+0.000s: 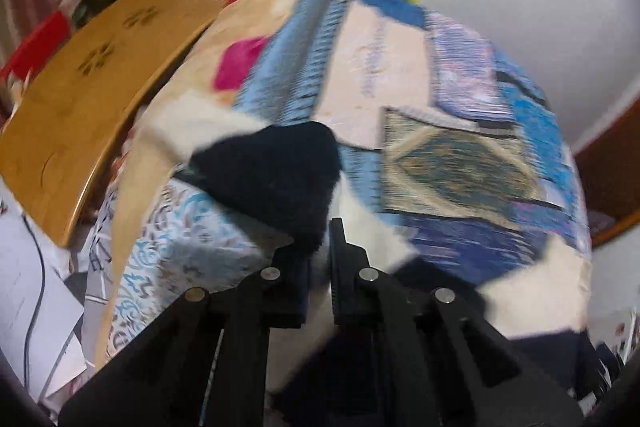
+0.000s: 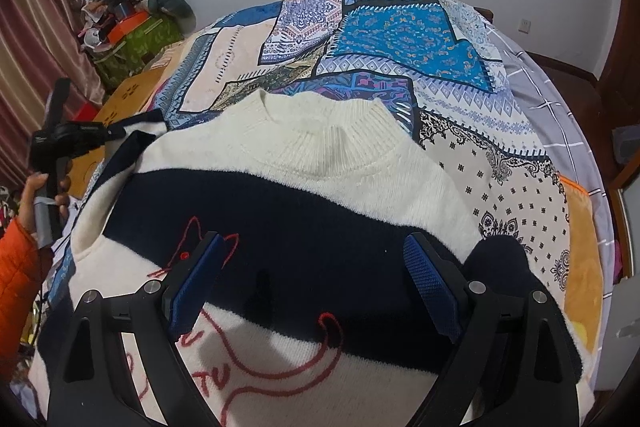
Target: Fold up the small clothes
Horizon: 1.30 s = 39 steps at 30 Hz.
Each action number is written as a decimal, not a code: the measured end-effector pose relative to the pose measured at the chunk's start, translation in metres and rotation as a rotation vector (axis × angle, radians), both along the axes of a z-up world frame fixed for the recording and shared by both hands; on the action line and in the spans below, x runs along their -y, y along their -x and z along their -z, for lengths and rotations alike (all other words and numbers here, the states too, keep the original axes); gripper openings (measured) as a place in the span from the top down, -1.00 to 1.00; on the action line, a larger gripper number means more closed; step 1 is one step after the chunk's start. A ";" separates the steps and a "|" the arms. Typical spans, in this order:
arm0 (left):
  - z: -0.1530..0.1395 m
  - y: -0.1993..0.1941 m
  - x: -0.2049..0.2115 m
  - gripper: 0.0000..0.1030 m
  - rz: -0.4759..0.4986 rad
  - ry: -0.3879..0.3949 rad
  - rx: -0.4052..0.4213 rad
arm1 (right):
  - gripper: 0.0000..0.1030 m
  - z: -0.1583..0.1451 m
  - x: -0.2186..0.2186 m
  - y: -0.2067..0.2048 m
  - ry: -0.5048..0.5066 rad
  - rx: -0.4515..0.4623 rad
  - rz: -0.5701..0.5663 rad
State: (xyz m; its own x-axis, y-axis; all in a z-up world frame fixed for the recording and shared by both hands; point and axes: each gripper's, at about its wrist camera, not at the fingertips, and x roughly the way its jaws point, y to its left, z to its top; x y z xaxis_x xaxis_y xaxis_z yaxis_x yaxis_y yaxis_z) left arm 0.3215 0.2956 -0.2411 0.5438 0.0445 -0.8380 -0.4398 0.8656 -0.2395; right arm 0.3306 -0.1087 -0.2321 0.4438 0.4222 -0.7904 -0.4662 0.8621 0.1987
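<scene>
left gripper [image 1: 318, 259] fingers pinch the sweater [image 2: 320, 195] sleeve's navy cuff [image 1: 272, 171] at the sweater's nine o'clock; right gripper [image 2: 312, 287] gapes empty over the chest. sweater lies flat on the patchwork bedspread [image 2: 400, 39]. sleeve-fold step: carry the cuff toward three o'clock.

The sweater [image 2: 304, 211] carries red stitched lettering at the lower left of the right wrist frame, beside a cat outline; it seems to read "UTU", partly hidden behind the gripper.
</scene>
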 end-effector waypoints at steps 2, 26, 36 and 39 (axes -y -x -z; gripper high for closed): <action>-0.019 0.002 0.015 0.86 0.043 -0.004 0.037 | -0.74 -0.003 0.000 0.001 -0.012 0.004 0.002; -0.077 0.037 0.229 0.86 0.466 0.039 0.107 | -0.74 -0.037 0.037 0.021 -0.083 0.074 0.041; -0.045 0.045 0.252 0.73 0.516 0.019 -0.028 | -0.74 -0.035 0.043 0.025 -0.072 0.058 0.047; -0.053 0.050 0.244 0.27 0.505 0.012 -0.025 | -0.74 -0.037 0.036 0.026 -0.075 0.062 0.036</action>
State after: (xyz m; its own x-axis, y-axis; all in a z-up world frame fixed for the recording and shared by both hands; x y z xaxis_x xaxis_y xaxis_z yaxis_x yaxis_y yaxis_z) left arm 0.2717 0.0521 -0.1879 0.4747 -0.2291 -0.8498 0.0277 0.9689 -0.2457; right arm 0.3045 -0.1448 -0.1949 0.5069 0.4621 -0.7277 -0.4484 0.8623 0.2352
